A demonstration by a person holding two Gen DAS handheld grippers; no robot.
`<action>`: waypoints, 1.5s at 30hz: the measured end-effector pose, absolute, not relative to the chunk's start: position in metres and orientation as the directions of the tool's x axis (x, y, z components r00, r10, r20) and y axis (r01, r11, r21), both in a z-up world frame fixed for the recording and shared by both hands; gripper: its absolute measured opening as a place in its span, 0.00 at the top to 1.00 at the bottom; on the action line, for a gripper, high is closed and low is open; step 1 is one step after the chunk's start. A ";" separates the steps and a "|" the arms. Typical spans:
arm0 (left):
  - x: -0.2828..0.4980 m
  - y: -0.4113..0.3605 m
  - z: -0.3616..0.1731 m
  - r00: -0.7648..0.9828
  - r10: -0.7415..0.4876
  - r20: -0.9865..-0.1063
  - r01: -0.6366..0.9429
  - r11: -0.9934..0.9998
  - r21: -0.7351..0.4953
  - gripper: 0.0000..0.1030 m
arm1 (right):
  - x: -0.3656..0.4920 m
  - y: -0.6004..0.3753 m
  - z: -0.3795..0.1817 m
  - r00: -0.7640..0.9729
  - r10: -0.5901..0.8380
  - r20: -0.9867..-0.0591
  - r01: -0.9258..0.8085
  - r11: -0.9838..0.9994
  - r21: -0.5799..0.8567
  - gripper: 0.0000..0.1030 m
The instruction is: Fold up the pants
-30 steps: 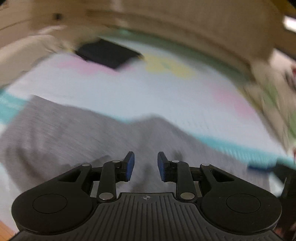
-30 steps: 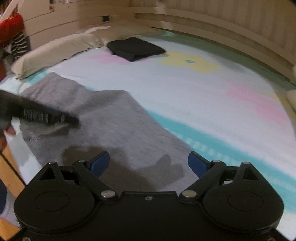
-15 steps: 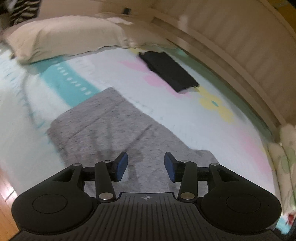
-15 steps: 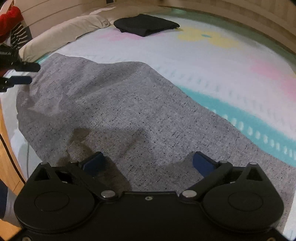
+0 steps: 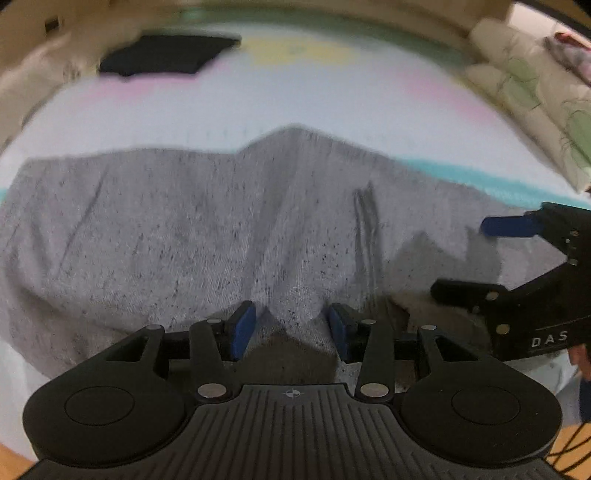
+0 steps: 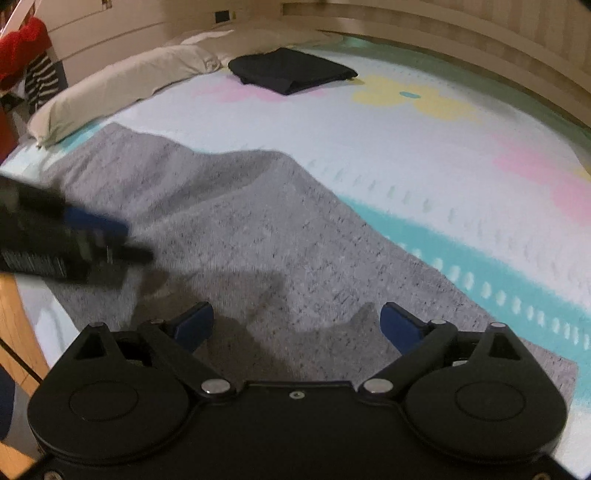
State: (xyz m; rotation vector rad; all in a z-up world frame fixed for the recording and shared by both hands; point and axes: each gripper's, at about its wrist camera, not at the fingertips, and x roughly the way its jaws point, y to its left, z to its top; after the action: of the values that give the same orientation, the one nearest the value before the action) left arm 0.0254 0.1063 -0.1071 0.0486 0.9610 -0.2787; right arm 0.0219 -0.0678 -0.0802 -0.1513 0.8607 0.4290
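Grey speckled pants lie spread over the pastel bedsheet, rumpled into a ridge in the middle. My left gripper hovers low over their near edge, its blue pads apart, with a raised fold of cloth in the gap and untouched by either pad. My right gripper stands wide open just above the pants, holding nothing. In the left wrist view, the right gripper shows at the right edge. In the right wrist view, the left gripper is a blur at the left.
A folded black garment lies at the far side of the bed next to beige pillows. Wooden slat walls ring the bed. Flower-printed cushions line the right side. The wooden bed edge is at near left.
The left gripper's jaws have widened, and it has swung and dropped down to the pants' near edge. The right gripper sank closer to the cloth and stayed wide open.
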 end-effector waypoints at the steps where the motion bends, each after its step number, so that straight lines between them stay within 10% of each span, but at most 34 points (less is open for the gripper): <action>1: 0.024 0.106 -0.105 0.530 -0.206 -0.823 0.264 0.962 -0.072 0.59 | 0.022 -0.068 -0.080 0.569 0.304 -0.764 -0.432 0.901 0.037 0.05; 17: 0.014 0.198 -0.074 0.739 -0.093 -0.667 -0.191 0.921 -0.340 0.58 | 0.042 -0.032 -0.055 0.581 0.387 -0.716 -0.512 0.857 0.048 0.15; 27: 0.004 0.245 -0.074 0.733 -0.006 -0.681 -0.384 0.822 -0.420 0.58 | 0.077 -0.034 -0.087 0.476 0.270 -0.837 0.020 0.948 0.317 0.00; 35: -0.005 0.248 -0.077 0.719 0.030 -0.694 -0.394 0.840 -0.372 0.58 | 0.092 0.024 -0.095 0.426 -0.005 -0.905 -0.027 0.999 -0.018 0.00; 45: -0.017 0.266 -0.082 0.720 0.062 -0.691 -0.457 0.791 -0.406 0.56 | 0.044 0.039 -0.091 0.468 0.055 -0.882 -0.189 0.981 -0.040 0.00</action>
State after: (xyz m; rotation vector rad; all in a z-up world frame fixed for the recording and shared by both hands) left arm -0.0169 0.2664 -0.0816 -0.5992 0.7161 0.3067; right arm 0.0438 0.0388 -0.0915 -0.1386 1.0746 0.1502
